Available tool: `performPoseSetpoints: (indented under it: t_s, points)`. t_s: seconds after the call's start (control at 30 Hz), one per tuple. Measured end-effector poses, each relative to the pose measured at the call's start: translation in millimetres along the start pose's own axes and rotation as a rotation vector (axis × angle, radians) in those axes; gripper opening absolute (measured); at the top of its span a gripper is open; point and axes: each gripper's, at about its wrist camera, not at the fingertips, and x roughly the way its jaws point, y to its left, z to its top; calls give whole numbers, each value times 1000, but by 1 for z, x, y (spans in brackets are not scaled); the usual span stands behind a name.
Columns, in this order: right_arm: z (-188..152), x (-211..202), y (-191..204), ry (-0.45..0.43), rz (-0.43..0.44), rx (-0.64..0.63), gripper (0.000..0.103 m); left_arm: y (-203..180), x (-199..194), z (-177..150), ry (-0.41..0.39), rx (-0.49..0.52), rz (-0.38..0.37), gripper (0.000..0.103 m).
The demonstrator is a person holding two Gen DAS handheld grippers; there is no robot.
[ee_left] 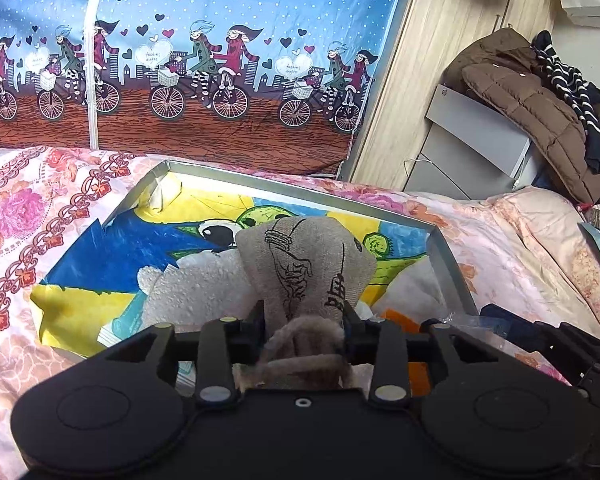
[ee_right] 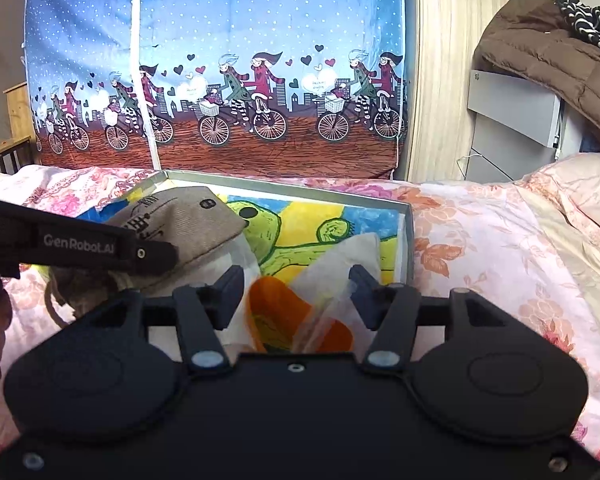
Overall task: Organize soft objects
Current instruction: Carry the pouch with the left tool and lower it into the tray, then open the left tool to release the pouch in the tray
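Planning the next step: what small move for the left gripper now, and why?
Probably draw the left gripper straight back. The grey printed drawstring pouch already rests in the shallow picture-lined box, and the fingers flank its neck without clearly squeezing.

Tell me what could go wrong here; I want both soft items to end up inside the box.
The beige drawstring pouch sits between the left gripper jaws, leaning on the white plush; if let go it might topple or roll off it. The orange-and-clear bag lies between the open right gripper jaws near the box's front edge, so it may slide out onto the floral quilt. The two grippers work close together and could bump.
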Motion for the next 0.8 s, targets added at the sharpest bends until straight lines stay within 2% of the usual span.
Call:
performPoseSetpoints:
  t_s: [0.07, 0.17, 0.23, 0.33, 0.4, 0.57, 0.7, 0.8]
  points:
    - [3, -2, 2, -3, 4, -1, 66, 1, -3, 2, -6, -5, 0, 49]
    - [7, -7, 1, -18, -12, 5, 78, 4, -12, 6, -29, -39, -5, 60]
    - [8, -13, 0, -26, -28, 11, 83, 4, -20, 8, -50, -49, -2, 64]
    - [12, -23, -5, -38, -42, 42, 94, 4, -37, 11, -91, -37, 10, 68]
    - [16, -30, -6, -49, -46, 62, 101, 3, -55, 12, -136, -30, 24, 76]
    - [24, -60, -2, -96, -41, 84, 102, 5, -104, 7, -240, 10, 55, 87]
    - [27, -90, 9, -129, -50, 51, 103, 14, -147, -8, -316, 7, 98, 96]
    - [26, -115, 17, -160, -57, 22, 103, 21, -176, -24, -349, 16, 125, 98]
